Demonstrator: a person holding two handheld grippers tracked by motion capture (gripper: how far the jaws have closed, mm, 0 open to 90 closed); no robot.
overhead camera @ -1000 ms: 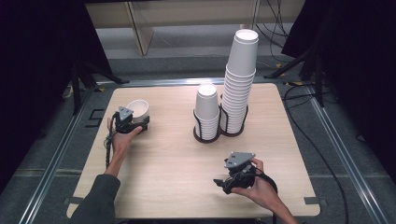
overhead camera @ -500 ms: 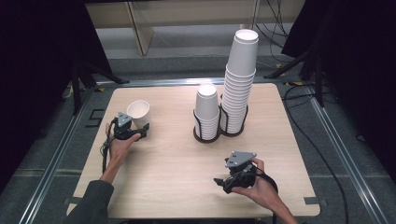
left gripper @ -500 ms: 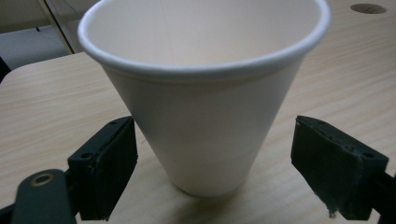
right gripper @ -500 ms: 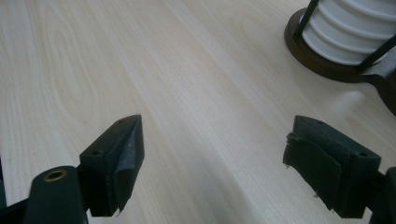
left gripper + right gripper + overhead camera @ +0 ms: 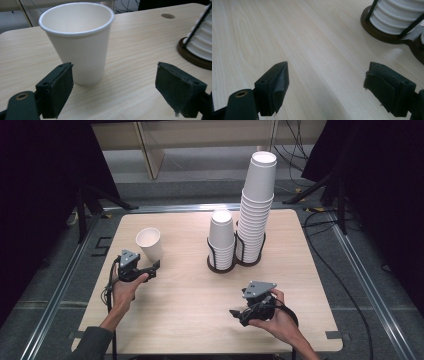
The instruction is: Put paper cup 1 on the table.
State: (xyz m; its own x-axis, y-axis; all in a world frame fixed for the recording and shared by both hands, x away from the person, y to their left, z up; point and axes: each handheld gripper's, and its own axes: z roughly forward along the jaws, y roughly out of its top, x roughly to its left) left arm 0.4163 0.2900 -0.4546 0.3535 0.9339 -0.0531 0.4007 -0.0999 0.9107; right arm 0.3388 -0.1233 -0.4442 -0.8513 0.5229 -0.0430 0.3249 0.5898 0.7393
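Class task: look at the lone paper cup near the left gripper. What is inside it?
The paper cup stands upright; its visible white inner wall looks bare. Its rim hides the bottom, so emptiness cannot be confirmed.

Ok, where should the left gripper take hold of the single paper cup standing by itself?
Probably across the paper cup's lower wall, coming in level from the left gripper's side. It stands upright, mouth up, tapering to the base, and the open jaws already stand wider than that part.

cup [image 5: 149, 243] left – stacks [image 5: 244, 230] right
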